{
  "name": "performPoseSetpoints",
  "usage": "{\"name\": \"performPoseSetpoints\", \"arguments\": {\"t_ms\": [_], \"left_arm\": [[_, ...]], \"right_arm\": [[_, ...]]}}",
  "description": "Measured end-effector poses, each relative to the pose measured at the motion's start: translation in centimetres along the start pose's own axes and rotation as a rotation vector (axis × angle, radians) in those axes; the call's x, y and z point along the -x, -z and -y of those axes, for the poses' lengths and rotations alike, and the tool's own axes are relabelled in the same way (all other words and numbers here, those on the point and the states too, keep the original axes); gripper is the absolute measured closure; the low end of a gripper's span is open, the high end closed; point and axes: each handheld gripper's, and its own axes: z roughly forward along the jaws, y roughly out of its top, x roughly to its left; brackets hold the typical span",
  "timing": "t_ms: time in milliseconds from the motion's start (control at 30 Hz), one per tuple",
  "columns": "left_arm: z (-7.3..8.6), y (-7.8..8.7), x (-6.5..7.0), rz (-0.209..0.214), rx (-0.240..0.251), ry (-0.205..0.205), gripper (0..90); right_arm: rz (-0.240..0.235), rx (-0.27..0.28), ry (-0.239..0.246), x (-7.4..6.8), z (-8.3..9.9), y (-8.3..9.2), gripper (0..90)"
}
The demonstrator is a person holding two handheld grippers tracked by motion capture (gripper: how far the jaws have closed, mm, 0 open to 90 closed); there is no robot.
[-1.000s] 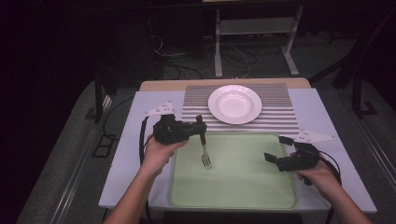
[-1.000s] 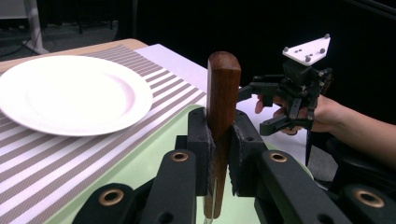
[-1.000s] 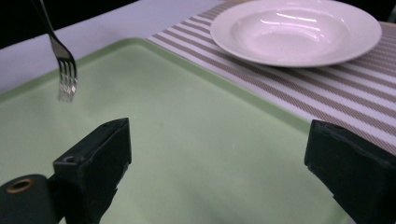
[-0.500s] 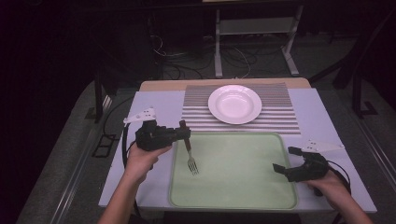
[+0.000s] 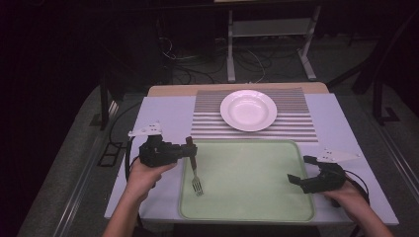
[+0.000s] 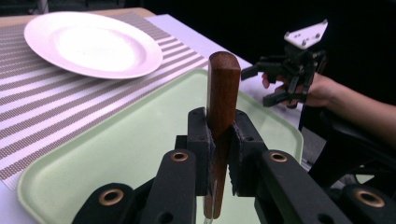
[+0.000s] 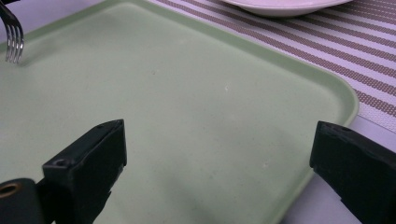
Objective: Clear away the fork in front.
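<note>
A fork [image 5: 195,177] with a brown wooden handle [image 6: 222,88] hangs tines-down over the left part of the pale green tray [image 5: 257,197]. My left gripper [image 5: 190,150] is shut on the handle, and its pads clamp the wood from both sides in the left gripper view [image 6: 219,144]. The metal tines [image 7: 13,32] hover just above the tray surface. At the tray's right edge my right gripper [image 5: 301,170] stands open with nothing between its jaws; its own view [image 7: 219,154] looks across the tray. A white plate [image 5: 248,109] rests on a striped placemat [image 5: 207,118] behind the tray.
The tray and placemat lie on a white table [image 5: 163,113]. Dark floor, cables and a metal stand's legs [image 5: 267,49] lie beyond the far edge. The person's forearms come in from the bottom edge.
The left gripper has carried the fork leftward and nearer, from the tray's upper left toward its left edge. The right gripper has drifted a little right and nearer, still open.
</note>
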Motion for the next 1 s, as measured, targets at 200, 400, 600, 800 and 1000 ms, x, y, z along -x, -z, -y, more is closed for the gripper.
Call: {"name": "performPoseSetpoints", "arguments": {"t_ms": [200,400,600,800,1000], "left_arm": [[0.2,-0.5,-0.3,0.006,0.006,0.001,79.9],[0.3,-1.1,-0.7,-0.024,0.021,-0.02,78.7],[0.2,-2.0,-1.4,-0.066,0.012,-0.016,77.0],[-0.1,-3.3,-2.2,-0.101,-0.012,-0.002,75.7],[-0.2,-4.5,-3.3,-0.14,-0.039,0.024,74.3]], "right_arm": [[0.001,0.0,-0.003,0.1,0.0,0.0,3.8],[0.005,0.003,-0.001,0.1,0.0,0.0,3.9],[0.008,-0.002,-0.005,0.2,0.0,-0.1,3.9],[0.013,-0.002,-0.014,0.3,0.0,-0.1,3.9],[0.021,0.0,-0.017,0.4,0.1,-0.1,3.9]]}}
